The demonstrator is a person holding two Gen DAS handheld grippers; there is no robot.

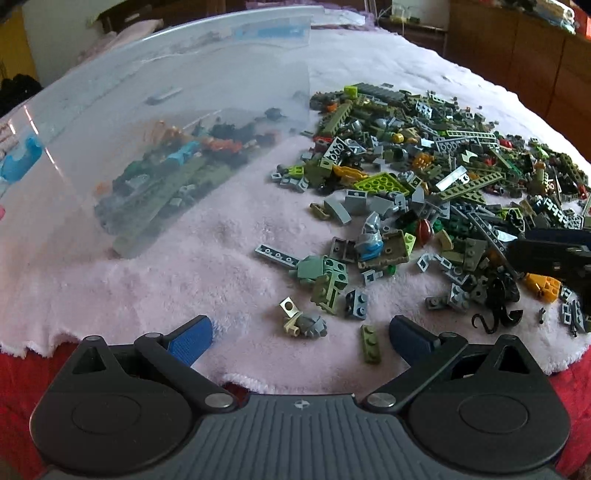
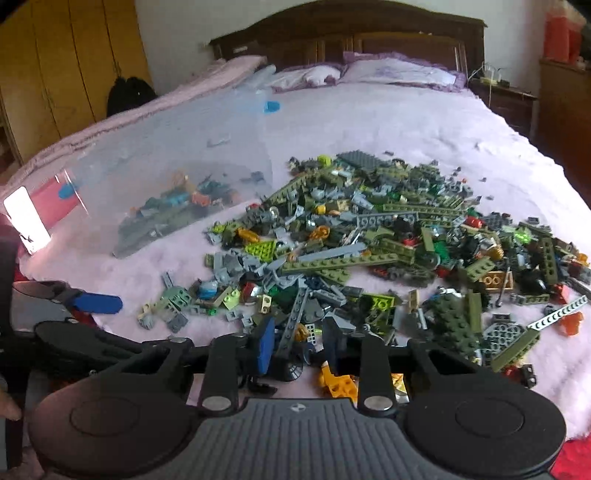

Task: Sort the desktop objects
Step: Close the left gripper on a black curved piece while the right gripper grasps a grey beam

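The left gripper (image 1: 301, 334) hangs over the near edge of the bed, its jaws spread wide with nothing between them but pink pile. Its blue ribbed pads (image 1: 190, 339) sit on black linkage arms, clear of every piece. Just ahead of them on the fleecy pink blanket (image 1: 166, 288) lie a small grey lump with a tan clip (image 1: 308, 323) and a short olive plate (image 1: 370, 343), neither of them touched.

The right gripper (image 2: 299, 343) is lower, down at the near fringe of the brick pile (image 2: 369, 251), with its jaws drawn in to a narrow gap. A slim grey-blue studded beam (image 2: 293, 321) runs down into that gap, but I cannot tell whether the pads actually pinch it. Right beside the tips sit a black spoked wheel (image 2: 293, 369) and a chunky yellow-orange piece (image 2: 338, 382).

The pile itself spreads over the middle and right side of the blanket: hard, glossy plastic, mostly olive and grey plates and long beams with rows of studs, plus lime wedges, dark green bits, and scattered red, amber and black parts. A curling black hook shape (image 1: 495, 317) lies at its near right margin.

Toward the left edge of the bed stands a cloudy translucent storage bin (image 1: 147, 122), its smooth walls showing a shallow heap of sorted pieces (image 1: 177, 166) inside, olive, teal and orange. Beyond it are lilac pillows (image 2: 399, 74) and a dark wooden headboard (image 2: 347, 29).
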